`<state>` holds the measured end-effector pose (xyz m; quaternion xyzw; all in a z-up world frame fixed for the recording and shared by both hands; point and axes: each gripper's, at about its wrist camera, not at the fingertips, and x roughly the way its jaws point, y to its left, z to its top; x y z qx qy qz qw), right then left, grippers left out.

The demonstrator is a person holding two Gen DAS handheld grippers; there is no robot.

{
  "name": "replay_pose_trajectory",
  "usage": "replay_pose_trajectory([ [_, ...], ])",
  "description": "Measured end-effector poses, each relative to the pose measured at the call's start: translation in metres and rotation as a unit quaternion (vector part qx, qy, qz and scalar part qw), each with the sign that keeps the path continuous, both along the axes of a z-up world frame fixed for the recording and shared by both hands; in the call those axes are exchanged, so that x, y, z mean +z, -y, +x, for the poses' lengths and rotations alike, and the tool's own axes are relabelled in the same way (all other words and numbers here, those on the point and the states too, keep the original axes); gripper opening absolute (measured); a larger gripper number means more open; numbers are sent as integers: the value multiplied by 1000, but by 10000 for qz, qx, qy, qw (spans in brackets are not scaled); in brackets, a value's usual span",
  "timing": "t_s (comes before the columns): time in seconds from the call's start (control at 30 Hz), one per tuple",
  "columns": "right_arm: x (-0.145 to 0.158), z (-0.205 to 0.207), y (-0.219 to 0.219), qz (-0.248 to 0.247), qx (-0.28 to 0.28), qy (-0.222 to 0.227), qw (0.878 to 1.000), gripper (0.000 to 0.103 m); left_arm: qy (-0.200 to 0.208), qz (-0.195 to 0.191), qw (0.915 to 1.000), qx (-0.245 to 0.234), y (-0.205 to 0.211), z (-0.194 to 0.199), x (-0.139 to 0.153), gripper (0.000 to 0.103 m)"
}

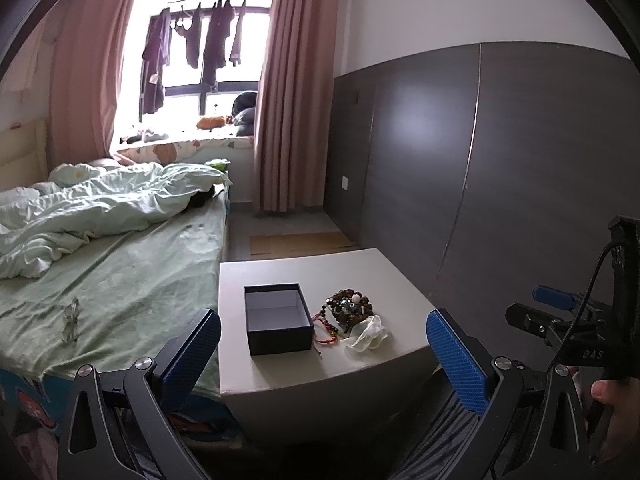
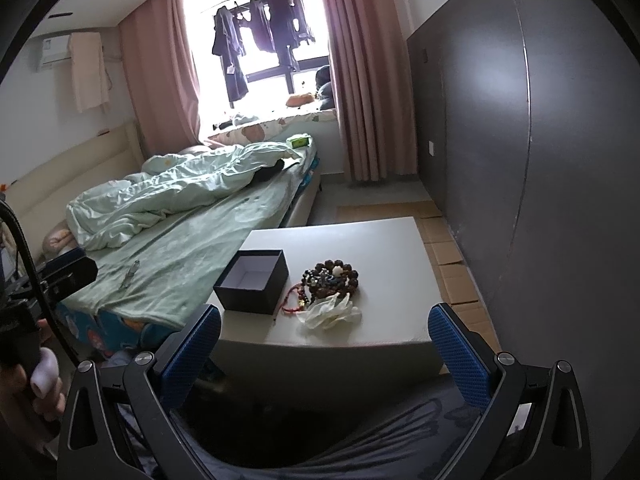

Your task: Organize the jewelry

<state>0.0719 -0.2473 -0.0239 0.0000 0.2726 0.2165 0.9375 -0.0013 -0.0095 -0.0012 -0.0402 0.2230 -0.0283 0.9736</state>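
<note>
A white surface [image 2: 380, 248] beside a bed carries an empty dark box [image 2: 252, 282] with a pile of beaded bracelets [image 2: 330, 278] just beside it. Left gripper [image 1: 324, 354] and right gripper [image 2: 324, 346] hover short, jaws wide apart, holding nothing. Nothing looks sorted yet; next likely calls for pinching one bracelet.

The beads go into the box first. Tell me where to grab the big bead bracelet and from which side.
Grip the big bead bracelet across its far right arc, coming down from above with the right gripper. It lies flat in a coiled heap, and that side is clear of the red string bracelet, the white cloth and the open box.
</note>
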Motion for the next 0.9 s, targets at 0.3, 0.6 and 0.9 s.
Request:
replay_pose_trajectory([
  [0.3, 1, -2, 2, -18, -77, 31, 10000, 103, -8, -24, 10000, -48, 3, 0, 2, 103],
  [0.6, 2, -1, 4, -19, -112, 26, 9999, 103, -11, -63, 10000, -56, 3, 1, 1, 103],
  [0.9, 2, -1, 5, -4, -121, 17, 9999, 103, -23, -147, 9998, -101, 3, 3, 0, 103],
])
